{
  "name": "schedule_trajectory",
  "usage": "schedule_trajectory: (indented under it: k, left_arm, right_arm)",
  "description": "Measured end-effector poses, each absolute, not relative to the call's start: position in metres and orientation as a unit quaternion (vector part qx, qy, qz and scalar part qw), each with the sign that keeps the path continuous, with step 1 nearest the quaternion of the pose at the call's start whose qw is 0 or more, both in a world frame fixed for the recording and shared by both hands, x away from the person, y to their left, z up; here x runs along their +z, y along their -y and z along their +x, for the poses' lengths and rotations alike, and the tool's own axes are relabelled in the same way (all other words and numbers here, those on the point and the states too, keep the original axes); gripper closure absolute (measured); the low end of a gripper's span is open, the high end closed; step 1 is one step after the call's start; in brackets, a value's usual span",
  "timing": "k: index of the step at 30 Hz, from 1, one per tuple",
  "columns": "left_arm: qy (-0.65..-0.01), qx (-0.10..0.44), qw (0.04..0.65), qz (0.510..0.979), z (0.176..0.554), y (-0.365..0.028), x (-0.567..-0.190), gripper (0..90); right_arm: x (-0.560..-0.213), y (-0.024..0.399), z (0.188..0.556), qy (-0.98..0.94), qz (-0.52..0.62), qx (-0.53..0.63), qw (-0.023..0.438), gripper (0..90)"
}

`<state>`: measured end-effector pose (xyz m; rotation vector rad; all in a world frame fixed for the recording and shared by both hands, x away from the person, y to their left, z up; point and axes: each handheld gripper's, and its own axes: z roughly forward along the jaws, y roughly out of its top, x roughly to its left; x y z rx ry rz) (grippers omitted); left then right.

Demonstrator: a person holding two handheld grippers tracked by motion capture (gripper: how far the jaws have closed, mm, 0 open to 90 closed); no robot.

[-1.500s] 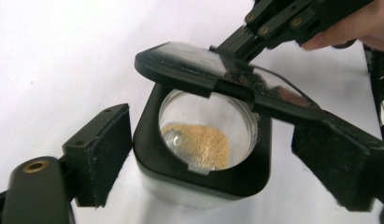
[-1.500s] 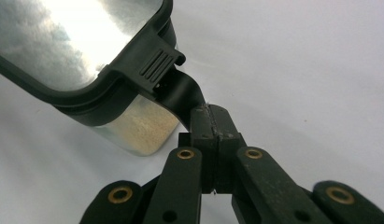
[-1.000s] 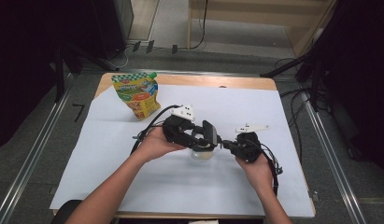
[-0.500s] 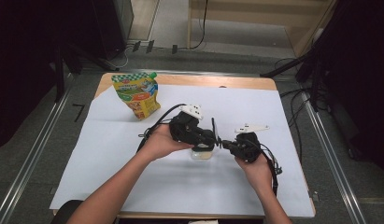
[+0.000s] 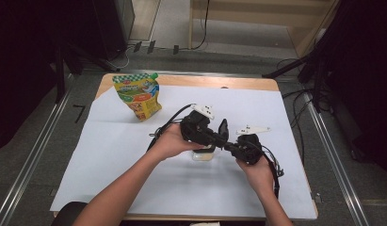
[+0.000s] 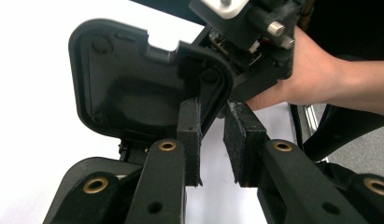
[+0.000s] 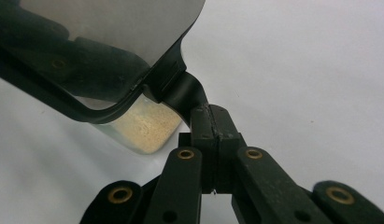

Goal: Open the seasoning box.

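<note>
My left claw has just been closing, and the rim of the black lid sits between its pads. It looks clenched on that rim, though only at the very tips. My right claw is clamped tight on the black tab at the corner of the container. The container is a small clear tub with pale grains inside. It rests on the white-papered surface between my two hands, with its lid swung up.

To do this well, I hold the right side dead steady as an anchor. I swing the lid in an arc around its hinge rather than tugging it straight, because a tip grip like this could slip off the rim. I keep the tub flat so nothing spills.

In the high view my hands and the claws cover most of the tub. I can't make out the hinge, nor how full the tub is. In the left gripper view the contact behind the left pad is hidden. The pouch stands well apart, at the far left.
</note>
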<state>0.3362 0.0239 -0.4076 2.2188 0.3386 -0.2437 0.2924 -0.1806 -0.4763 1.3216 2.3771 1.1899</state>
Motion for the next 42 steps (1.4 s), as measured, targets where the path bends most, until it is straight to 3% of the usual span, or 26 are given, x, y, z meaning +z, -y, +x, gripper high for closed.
schedule_trajectory:
  k: [6, 22, 28, 42]
  left_arm:
    - [-0.138, -0.094, 0.425, 0.89, 0.337, -0.025, -0.408, 76.3]
    - [-0.178, -0.097, 0.427, 0.881, 0.341, -0.061, -0.407, 59.4]
    - [-0.202, -0.086, 0.427, 0.877, 0.343, -0.078, -0.406, 49.7]
    - [-0.237, -0.075, 0.431, 0.867, 0.351, -0.119, -0.406, 45.2]
  right_arm:
    - [-0.476, 0.181, 0.292, -0.797, 0.442, 0.403, 0.085, 90.0]
    - [-0.47, 0.185, 0.281, -0.796, 0.434, 0.415, 0.077, 87.2]
    - [-0.468, 0.186, 0.272, -0.793, 0.43, 0.427, 0.061, 75.4]
    - [-0.468, 0.182, 0.249, -0.801, 0.398, 0.444, 0.053, 53.2]
